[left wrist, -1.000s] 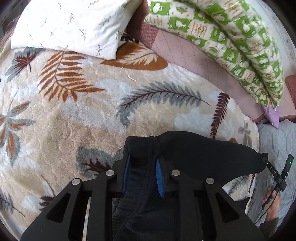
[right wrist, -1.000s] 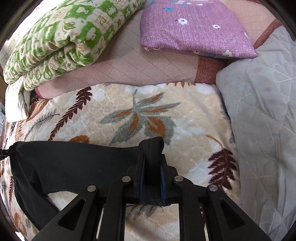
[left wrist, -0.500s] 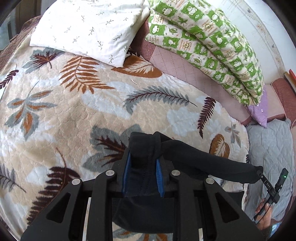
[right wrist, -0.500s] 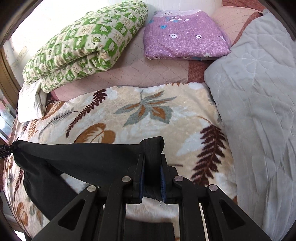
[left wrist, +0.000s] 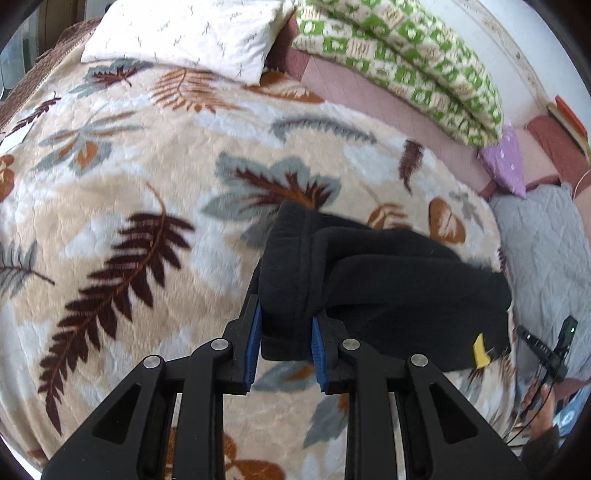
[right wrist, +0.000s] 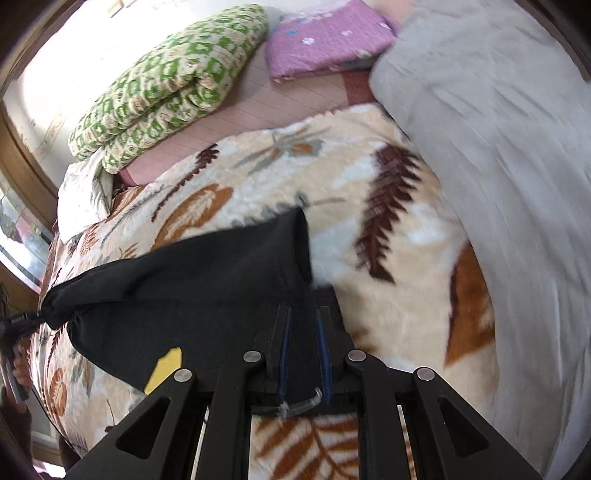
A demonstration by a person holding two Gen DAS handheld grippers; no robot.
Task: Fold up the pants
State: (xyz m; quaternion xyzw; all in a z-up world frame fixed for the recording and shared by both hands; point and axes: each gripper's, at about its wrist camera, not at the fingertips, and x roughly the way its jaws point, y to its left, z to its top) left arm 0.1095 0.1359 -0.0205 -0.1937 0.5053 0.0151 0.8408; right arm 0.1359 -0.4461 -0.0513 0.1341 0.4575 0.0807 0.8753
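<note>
— Watch the left gripper (left wrist: pixel 284 325). It's clamped on a thick bunched edge of the black pants (left wrist: pixel 388 288), and that wad bulges out past the tips of the blue pads (left wrist: pixel 255 332). If the layers in there aren't all caught, I'd guess one slides free when the cloth goes taut.

— And across from it?

— The right gripper (right wrist: pixel 304 347) is pinched narrow on another edge of the pants (right wrist: pixel 192 295); the fabric runs down between its fingers and fans out ahead and to their left. Thin bite there. A hard tug apart could pull it out, I reckon.

— So where's the garment itself?

— Slung between the two, held up off the leaf-print blanket (left wrist: pixel 147 192), as far as I can tell. From the left fingers it spreads forward and off to their right, with a small yellow tag (left wrist: pixel 479 350) near the lower hem. Beyond the fingertips there's only blanket, then the white pillow (left wrist: pixel 192 33) and the green checked quilt (left wrist: pixel 406 59) far ahead. If they lower it unevenly, it'll land creased.
</note>
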